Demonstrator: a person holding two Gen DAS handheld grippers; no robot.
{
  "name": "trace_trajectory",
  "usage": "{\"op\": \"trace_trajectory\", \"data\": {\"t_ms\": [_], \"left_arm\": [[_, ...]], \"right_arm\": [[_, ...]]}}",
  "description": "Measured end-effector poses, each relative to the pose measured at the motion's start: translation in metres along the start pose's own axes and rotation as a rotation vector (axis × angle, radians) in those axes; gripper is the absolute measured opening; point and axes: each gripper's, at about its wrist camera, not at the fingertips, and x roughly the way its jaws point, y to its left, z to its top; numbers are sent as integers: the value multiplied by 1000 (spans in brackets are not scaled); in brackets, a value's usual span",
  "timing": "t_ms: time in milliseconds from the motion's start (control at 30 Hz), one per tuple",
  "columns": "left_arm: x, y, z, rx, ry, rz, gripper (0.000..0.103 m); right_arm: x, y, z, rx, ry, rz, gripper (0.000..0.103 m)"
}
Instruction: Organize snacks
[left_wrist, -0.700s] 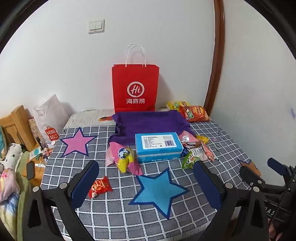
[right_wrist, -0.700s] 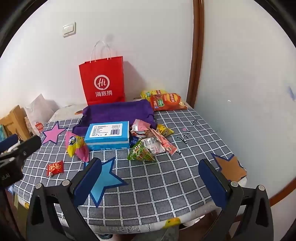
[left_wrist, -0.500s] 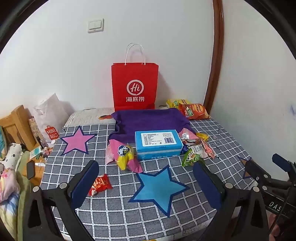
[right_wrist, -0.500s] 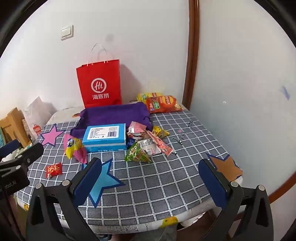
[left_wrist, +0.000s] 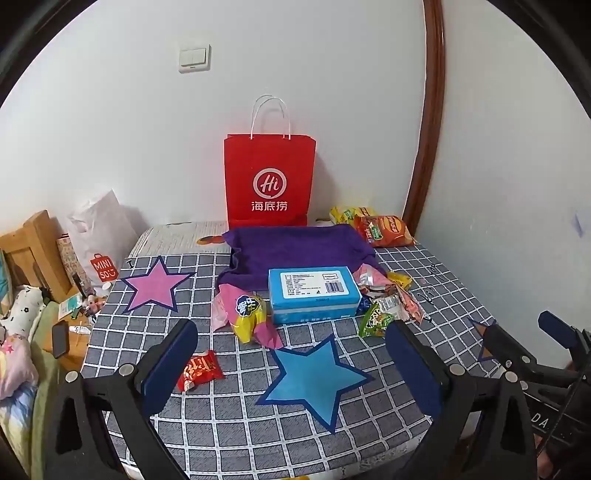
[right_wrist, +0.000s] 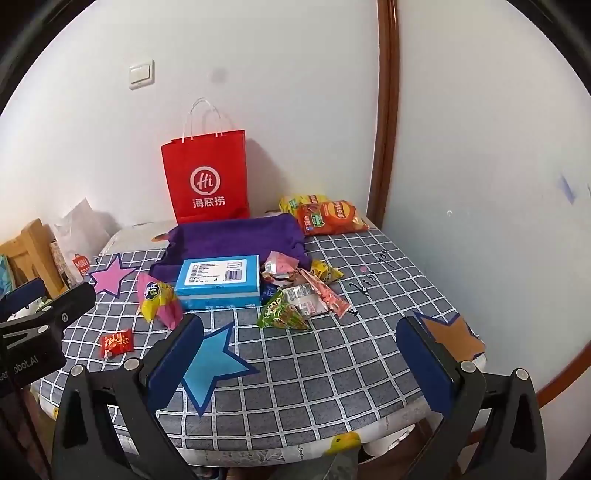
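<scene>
Snacks lie scattered on a grey checked table (left_wrist: 229, 435) (right_wrist: 332, 384). A blue box (left_wrist: 314, 295) (right_wrist: 218, 282) sits in front of a purple cloth (left_wrist: 295, 251) (right_wrist: 236, 240). Left of the box is a yellow and pink packet (left_wrist: 247, 314) (right_wrist: 157, 297). To its right is a pile of small packets (left_wrist: 388, 301) (right_wrist: 299, 295). A small red packet (left_wrist: 199, 371) (right_wrist: 116, 341) lies near the front left. Orange and yellow chip bags (left_wrist: 384, 230) (right_wrist: 330, 216) rest at the back right. My left gripper (left_wrist: 291, 369) and right gripper (right_wrist: 299, 354) both hang open over the table's near edge, holding nothing.
A red paper bag (left_wrist: 269, 184) (right_wrist: 207, 177) stands against the wall behind the cloth. Star stickers, pink (left_wrist: 153, 286), blue (left_wrist: 314, 376) and brown (right_wrist: 450, 332), mark the table. A white shopping bag (left_wrist: 99, 240) and wooden furniture (left_wrist: 29, 251) stand at the left.
Both views have pulled back and lifted slightly, so the table's near edge shows more. Nothing on the table has moved and both grippers stay open.
</scene>
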Motion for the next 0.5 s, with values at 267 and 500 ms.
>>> {"op": "trace_trajectory", "data": {"t_ms": [267, 500], "left_arm": [[-3, 1, -5, -4, -9, -2, 102], [-4, 0, -5, -5, -11, -3, 102]], "right_arm": [[2, 0, -3, -1, 1, 9, 102], [3, 1, -3, -2, -2, 13, 102]]}}
